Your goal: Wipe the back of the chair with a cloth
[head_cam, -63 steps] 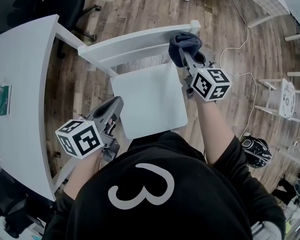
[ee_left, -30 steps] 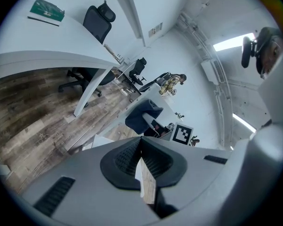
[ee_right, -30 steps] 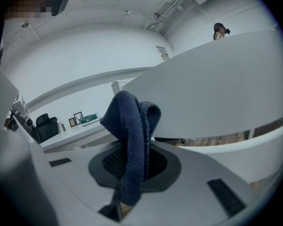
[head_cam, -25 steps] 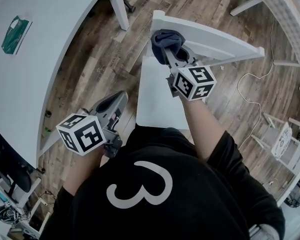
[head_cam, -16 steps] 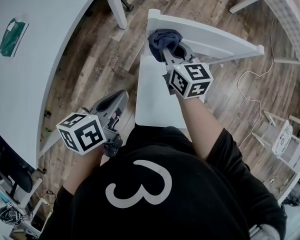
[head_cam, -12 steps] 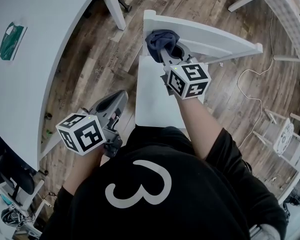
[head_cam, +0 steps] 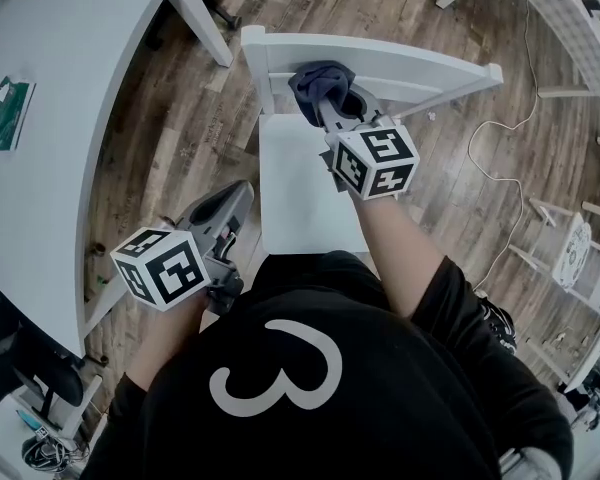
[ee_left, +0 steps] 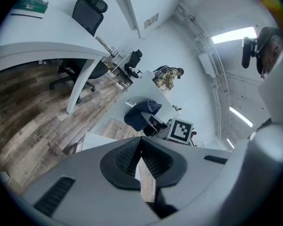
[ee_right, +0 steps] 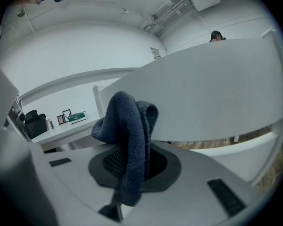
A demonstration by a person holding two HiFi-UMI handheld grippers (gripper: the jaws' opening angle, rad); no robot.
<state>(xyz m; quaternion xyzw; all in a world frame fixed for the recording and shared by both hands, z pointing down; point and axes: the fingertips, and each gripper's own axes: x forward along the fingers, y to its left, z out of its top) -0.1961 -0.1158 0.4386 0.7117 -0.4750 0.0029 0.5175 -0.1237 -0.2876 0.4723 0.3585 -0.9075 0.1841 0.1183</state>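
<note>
A white wooden chair stands in front of me, its backrest [head_cam: 420, 65] across the top of the head view and its seat [head_cam: 305, 188] below. A dark blue cloth [head_cam: 315, 80] is pressed against the backrest's near face, left of its middle. My right gripper [head_cam: 332, 108] is shut on the cloth. In the right gripper view the cloth [ee_right: 129, 126] hangs bunched out of the jaws against the backrest's top rail [ee_right: 203, 98]. My left gripper [head_cam: 235, 200] hovers left of the seat over the floor, shut and holding nothing. The left gripper view shows the cloth [ee_left: 141, 113] farther off.
A large white table [head_cam: 60, 118] with a green packet [head_cam: 2, 98] stands at the left, its leg [head_cam: 205, 23] near the chair's left post. A white cable [head_cam: 500, 158] trails over the wood floor at the right. White racks [head_cam: 580, 238] stand at far right.
The cloth went from the backrest's right end to its left end, and now sits a little back toward the middle. My left gripper has stayed where it was.
</note>
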